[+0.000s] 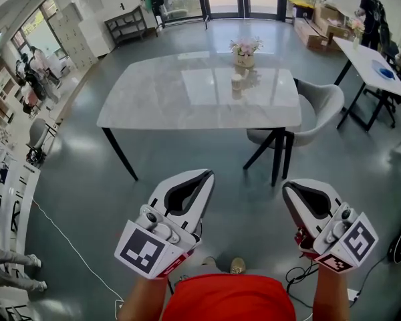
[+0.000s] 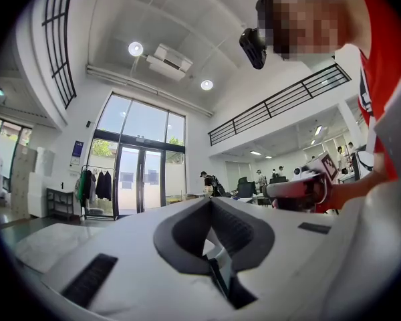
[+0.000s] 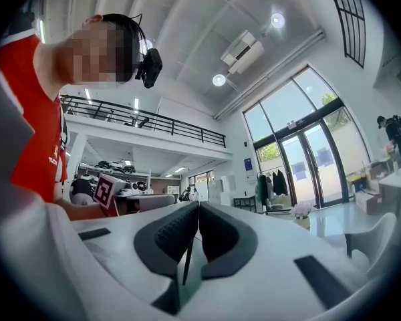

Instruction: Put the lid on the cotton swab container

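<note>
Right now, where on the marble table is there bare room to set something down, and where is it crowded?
On the table, bare: the whole left end and the strip along the front edge. Crowded: far middle, where the flower pot and small container stand.

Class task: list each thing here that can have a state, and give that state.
left gripper: shut, empty.
right gripper: shut, empty.
cotton swab container: upright on the table; too small to tell whether the lid is on.
flower pot: upright on the table.
chair: drawn up to the table, nobody on it.

Left claw, right claw, both closed, marble table
</note>
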`<state>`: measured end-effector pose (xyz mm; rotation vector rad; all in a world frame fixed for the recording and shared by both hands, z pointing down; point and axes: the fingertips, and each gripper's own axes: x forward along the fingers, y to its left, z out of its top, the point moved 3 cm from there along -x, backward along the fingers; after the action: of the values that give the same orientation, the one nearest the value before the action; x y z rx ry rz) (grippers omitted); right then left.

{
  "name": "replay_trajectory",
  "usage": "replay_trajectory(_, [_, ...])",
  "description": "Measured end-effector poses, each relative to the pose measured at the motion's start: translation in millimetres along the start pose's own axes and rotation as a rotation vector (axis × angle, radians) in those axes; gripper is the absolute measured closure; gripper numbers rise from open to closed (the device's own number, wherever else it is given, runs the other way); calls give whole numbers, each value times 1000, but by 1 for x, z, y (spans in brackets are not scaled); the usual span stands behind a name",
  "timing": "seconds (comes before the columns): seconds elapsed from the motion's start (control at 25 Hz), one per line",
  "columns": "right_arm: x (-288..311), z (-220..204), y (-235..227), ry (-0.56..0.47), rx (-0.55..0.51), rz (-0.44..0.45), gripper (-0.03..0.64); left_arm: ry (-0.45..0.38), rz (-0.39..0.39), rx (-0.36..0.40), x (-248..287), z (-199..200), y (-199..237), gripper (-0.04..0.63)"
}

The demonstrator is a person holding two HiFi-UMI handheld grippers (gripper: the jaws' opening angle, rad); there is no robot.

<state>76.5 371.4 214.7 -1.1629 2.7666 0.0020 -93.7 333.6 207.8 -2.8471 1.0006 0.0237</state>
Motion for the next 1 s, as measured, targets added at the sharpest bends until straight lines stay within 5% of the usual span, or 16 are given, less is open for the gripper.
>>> replay_trajectory(0.44, [28,-21,-53,23,24,19,607,30,42,4,45,-30,37,581])
replay_trajectory(1.0, [167,-46,-168,70,43,-80,607,116,-43,-31,145,-92,181,581])
